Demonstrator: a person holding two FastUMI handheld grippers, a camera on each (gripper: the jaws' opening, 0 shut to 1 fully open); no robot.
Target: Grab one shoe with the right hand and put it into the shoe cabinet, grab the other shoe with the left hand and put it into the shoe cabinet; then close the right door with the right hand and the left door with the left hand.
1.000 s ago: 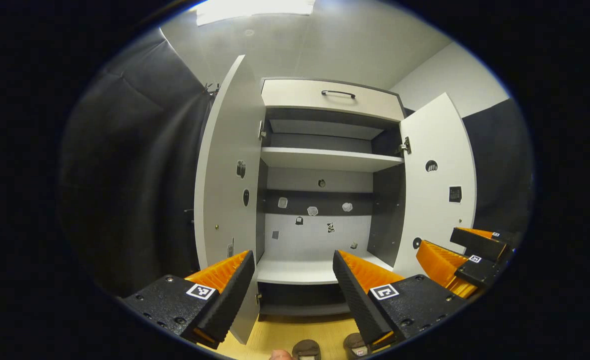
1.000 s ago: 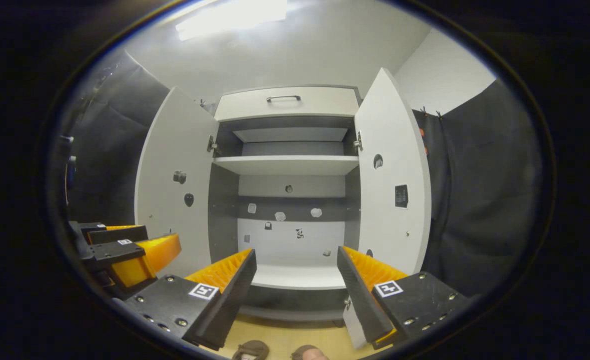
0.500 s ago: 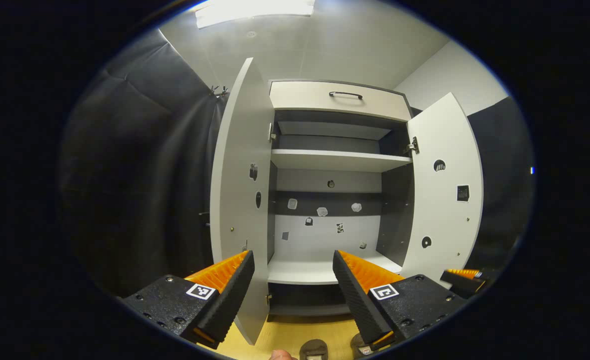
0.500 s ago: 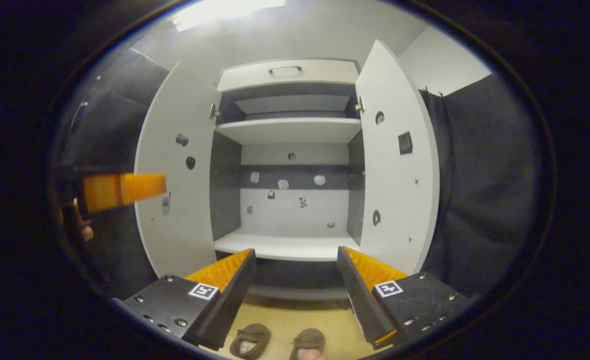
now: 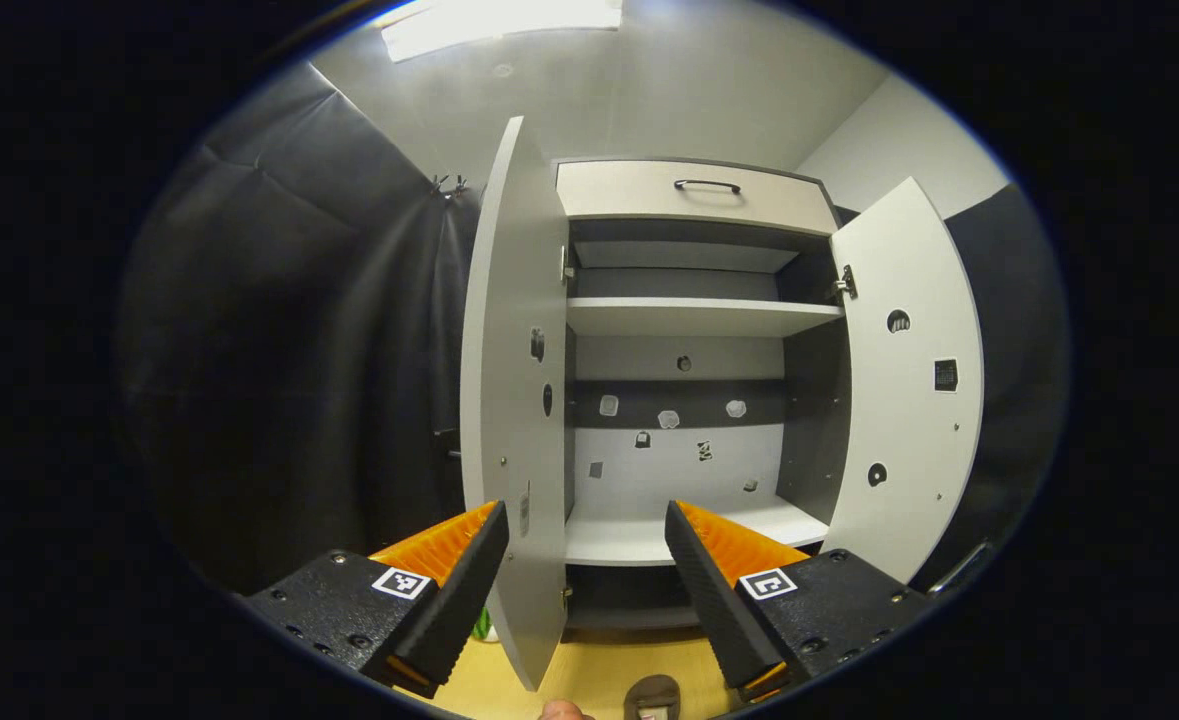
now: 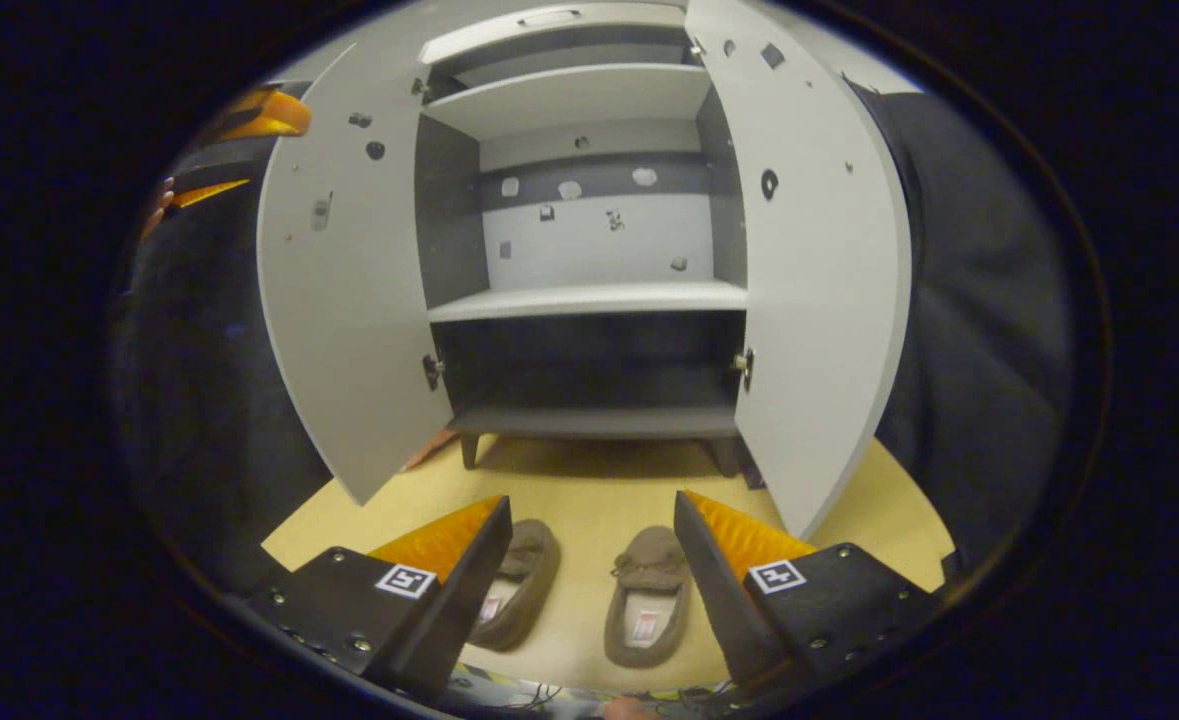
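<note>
two brown shoes side by side on the floor before the open shoe cabinet.

No legible text, label or number on any surface.

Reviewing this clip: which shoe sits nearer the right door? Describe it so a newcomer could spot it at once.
Start at the open cabinet with both doors swung wide; on the wooden floor before it lie two brown slippers side by side. The right slipper lies between the right gripper fingers, on the right door's side; the left slipper is partly hidden behind a finger.
</note>
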